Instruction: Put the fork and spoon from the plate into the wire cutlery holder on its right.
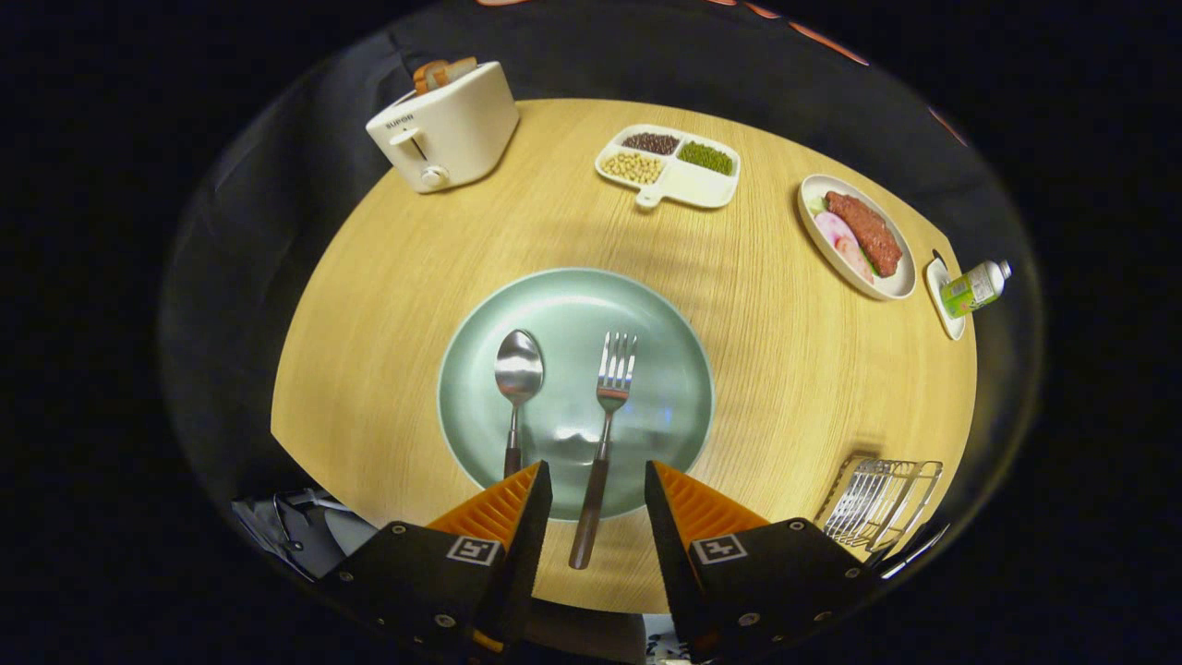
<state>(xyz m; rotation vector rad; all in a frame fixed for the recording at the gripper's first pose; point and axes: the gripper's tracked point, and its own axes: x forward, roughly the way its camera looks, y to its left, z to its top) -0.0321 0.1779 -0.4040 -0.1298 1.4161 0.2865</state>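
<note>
round wooden table [785,369] against black cloth, gripper [598,480] fingers apart astride fork [605,434] handle

1. A round wooden table [388,305] carries everything listed here.
2. A cream toaster [445,125] stands at the far left of the table, with slices of bread [441,72] sticking up from its slots.
3. A white divided tray [688,185] holds dark beans, green beans and pale beans in separate compartments.
4. An oval white dish [900,282] holds slices of meat.
5. A small bottle with a green label [974,288] lies on a small white saucer [944,309], just beside the oval dish.
</note>
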